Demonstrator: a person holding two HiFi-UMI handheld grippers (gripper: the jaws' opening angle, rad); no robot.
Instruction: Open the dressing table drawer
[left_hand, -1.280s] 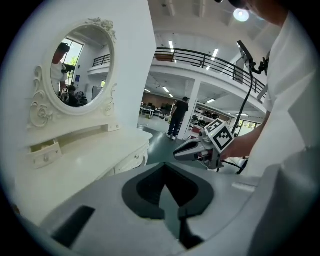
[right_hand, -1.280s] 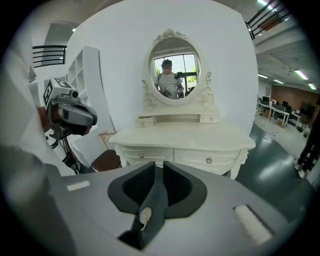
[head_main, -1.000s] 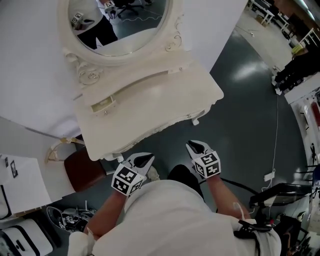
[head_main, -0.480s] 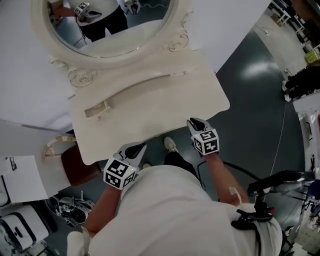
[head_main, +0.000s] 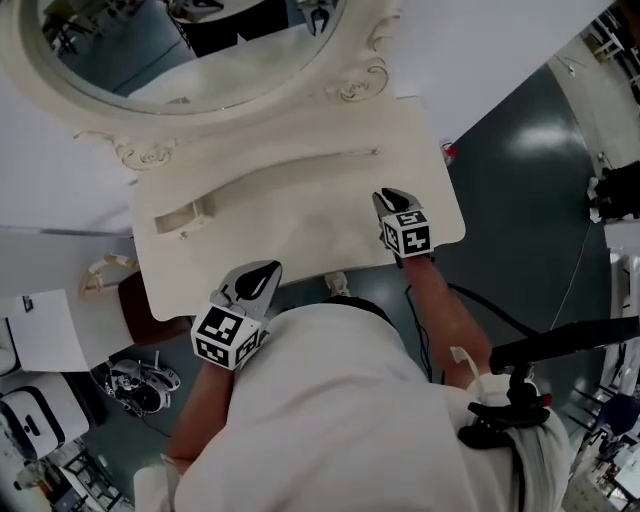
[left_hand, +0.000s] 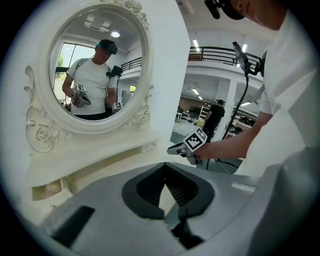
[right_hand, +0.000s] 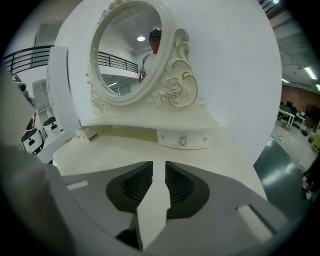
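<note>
1. Your right gripper (head_main: 393, 202) is over the dressing table (head_main: 300, 215) top, at its 4 o'clock edge. Its jaws are narrowly apart, have just been opening, and hold nothing.
2. The drawer (right_hand: 182, 140) looks closed, at 12 o'clock from those jaws and apart from them, below the mirror (right_hand: 127, 50).
3. Your left gripper (head_main: 255, 282) is at the table's 7 o'clock edge, fingertips pressed together, empty.

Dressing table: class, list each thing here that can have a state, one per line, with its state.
Right drawer, closed.
Left drawer, looks slightly ajar.
Left tongs, shut, empty.
Right tongs, open, jaws have just been opening, nothing between them.
</note>
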